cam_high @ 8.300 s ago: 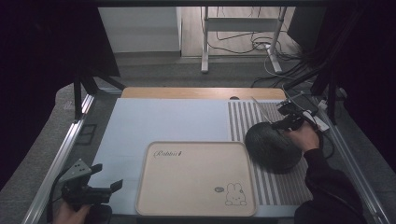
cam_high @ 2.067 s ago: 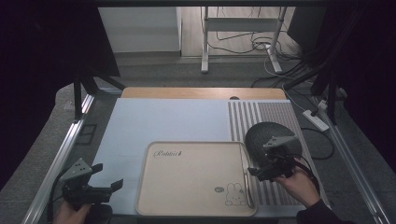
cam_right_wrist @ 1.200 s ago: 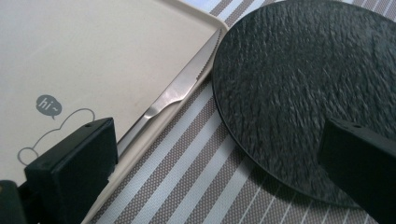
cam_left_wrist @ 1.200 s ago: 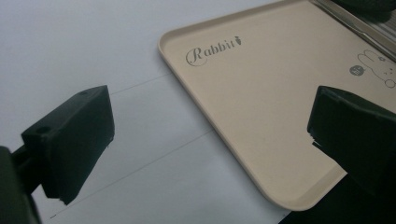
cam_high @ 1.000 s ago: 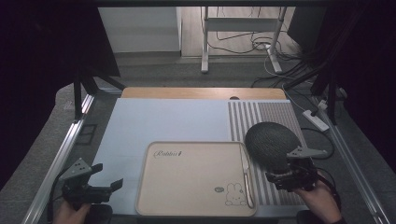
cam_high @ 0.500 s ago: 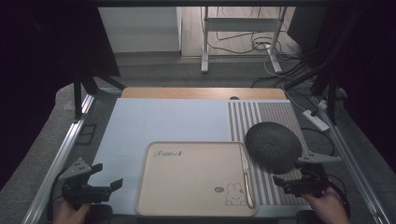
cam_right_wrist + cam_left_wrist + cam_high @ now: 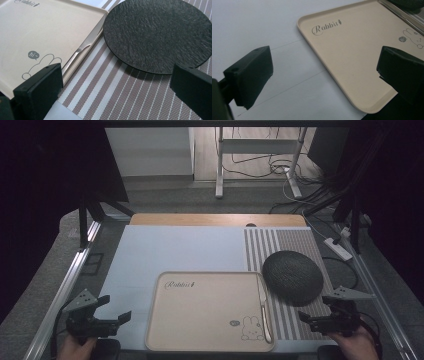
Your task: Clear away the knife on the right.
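A beige tray [image 7: 200, 315] printed with "Rabbit" and a bunny lies at the front middle of the table, also as the tray [image 7: 352, 50] and the tray [image 7: 37, 32]. A table knife [image 7: 263, 307] rests along its right rim, seen as the knife [image 7: 82, 48]. A round black plate [image 7: 292, 276] sits on the striped placemat [image 7: 285, 245], close up as the plate [image 7: 157, 32]. My left gripper [image 7: 111, 316] stands open at the front left, jaws wide apart and empty. My right gripper [image 7: 312, 317] is open at the front right, just below the plate.
The light blue table top [image 7: 175, 250] spreads left of the placemat. Metal frame rails [image 7: 70, 285] run along both sides. A white power strip [image 7: 339, 249] lies off the right edge, with cables on the floor behind.
The right gripper set the black plate on the placemat, then pulled back toward the front right edge, empty. The left gripper stayed put.
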The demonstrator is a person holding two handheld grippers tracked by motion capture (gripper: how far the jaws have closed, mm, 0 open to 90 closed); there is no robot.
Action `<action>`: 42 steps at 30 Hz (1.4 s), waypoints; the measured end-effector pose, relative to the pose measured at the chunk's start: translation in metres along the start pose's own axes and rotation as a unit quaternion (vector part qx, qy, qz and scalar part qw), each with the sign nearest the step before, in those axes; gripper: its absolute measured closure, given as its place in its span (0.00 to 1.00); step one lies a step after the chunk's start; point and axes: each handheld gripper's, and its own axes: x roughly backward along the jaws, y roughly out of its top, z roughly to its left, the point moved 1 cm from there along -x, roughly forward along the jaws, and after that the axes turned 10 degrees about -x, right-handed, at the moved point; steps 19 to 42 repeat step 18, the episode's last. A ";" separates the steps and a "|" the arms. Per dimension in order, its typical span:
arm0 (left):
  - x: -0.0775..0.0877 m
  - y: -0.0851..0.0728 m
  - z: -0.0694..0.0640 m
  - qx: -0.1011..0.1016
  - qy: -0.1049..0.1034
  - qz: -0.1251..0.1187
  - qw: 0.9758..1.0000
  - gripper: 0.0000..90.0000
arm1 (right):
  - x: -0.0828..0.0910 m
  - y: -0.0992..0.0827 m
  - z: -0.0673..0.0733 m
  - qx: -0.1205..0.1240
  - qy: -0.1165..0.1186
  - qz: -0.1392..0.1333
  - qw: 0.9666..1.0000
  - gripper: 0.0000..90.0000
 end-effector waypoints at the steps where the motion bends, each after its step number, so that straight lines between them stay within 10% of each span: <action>1: 0.000 0.000 0.000 0.000 0.000 0.000 1.000 0.02 | 0.001 -0.001 0.000 -0.002 0.000 -0.001 1.000 0.00; 42: 0.000 0.000 0.001 0.005 -0.002 -0.001 1.000 0.02 | 0.012 -0.008 -0.002 -0.002 -0.003 -0.003 1.000 0.00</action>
